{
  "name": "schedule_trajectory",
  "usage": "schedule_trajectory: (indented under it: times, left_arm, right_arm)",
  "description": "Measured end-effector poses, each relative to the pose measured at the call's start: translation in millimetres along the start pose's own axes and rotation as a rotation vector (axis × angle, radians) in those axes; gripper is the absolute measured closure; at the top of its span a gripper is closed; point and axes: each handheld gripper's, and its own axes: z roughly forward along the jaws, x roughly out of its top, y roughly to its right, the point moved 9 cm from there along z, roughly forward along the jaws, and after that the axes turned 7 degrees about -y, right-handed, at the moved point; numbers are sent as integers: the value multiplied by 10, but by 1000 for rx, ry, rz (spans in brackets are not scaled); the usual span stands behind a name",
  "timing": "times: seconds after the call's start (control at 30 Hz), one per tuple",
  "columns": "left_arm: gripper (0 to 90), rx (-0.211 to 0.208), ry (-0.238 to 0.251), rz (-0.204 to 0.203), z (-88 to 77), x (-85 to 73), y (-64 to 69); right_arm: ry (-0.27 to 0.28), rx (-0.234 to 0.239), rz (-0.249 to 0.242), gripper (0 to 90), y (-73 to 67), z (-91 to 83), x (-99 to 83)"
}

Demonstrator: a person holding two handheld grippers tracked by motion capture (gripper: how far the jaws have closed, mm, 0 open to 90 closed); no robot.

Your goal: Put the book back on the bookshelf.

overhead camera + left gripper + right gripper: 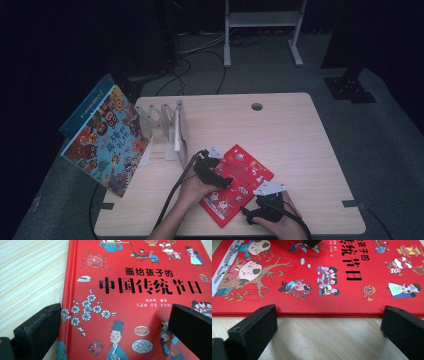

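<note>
A red picture book (236,183) with cartoon figures and black Chinese title lies flat on the wooden table (290,135), near the front edge. My left gripper (218,179) hovers over the book's left side, open, its jaws spread above the cover (130,302). Just off the book's near edge is my right gripper (266,202), open, low over the bare table; the book's edge (329,314) runs between its jaws a little ahead of them. A dark jaw tip of the left gripper (312,242) pokes in at the top of the right gripper view.
A clear slotted book rack (165,131) stands at the table's back left, with a white book upright in it. A large colourful picture book (105,140) leans against the rack's left side, overhanging the table edge. A cable hole (257,106) is at the back.
</note>
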Motion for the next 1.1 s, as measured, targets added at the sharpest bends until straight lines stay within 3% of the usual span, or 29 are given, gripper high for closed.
schedule_trajectory:
  times: [0.27, 0.67, 0.93, 1.1]
  left_arm:
    - [0, 1, 3, -10, 1, 5, 3]
    - [4, -42, 32, -41, -52, 32, -6]
    - [4, -72, 81, -46, -258, 142, 45]
    - [4, -88, 62, -9, -402, 191, 80]
  right_arm:
    - [-2, -1, 3, 0, -1, 5, 3]
    - [-2, -1, 3, 0, -1, 6, 4]
    - [0, -4, 4, 0, 0, 1, -1]
    - [-1, 2, 1, 0, -3, -3, -6]
